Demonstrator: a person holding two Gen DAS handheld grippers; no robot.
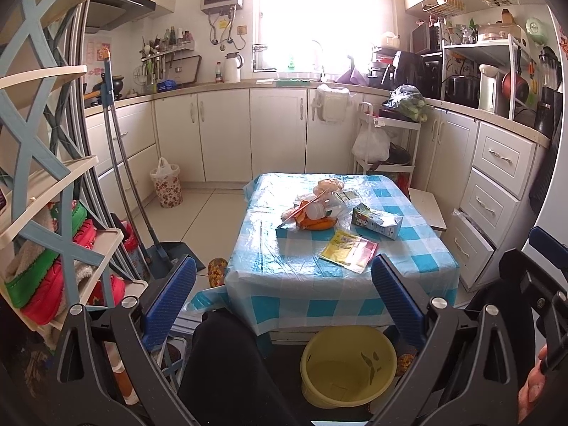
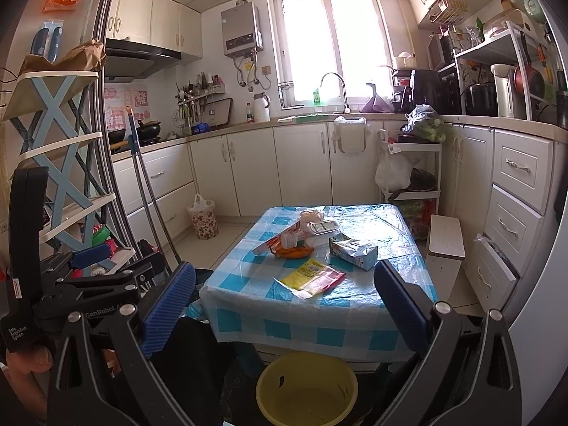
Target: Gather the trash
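Trash lies on a small table with a blue-and-white checked cloth [image 1: 340, 291] [image 2: 319, 333]. Nearest is a flat yellow and pink packet [image 1: 349, 250] [image 2: 312, 278]. Behind it lie a crushed green and white carton [image 1: 376, 222] [image 2: 355, 250] and a heap of wrappers with a white bottle and an orange wrapper [image 1: 316, 211] [image 2: 296, 239]. A yellow bin [image 1: 348, 369] [image 2: 307, 390] stands on the floor at the table's near edge. My left gripper [image 1: 284, 305] and right gripper [image 2: 284, 305] hover short of the table, both open and empty.
A shoe rack [image 1: 53, 241] [image 2: 64, 163] stands at the left, with a broom and dustpan [image 1: 167, 255] beside it. Kitchen cabinets [image 1: 277, 131] line the back and right, a drawer unit [image 1: 493, 198] close to the table. A floral waste basket [image 1: 167, 186] sits on the floor.
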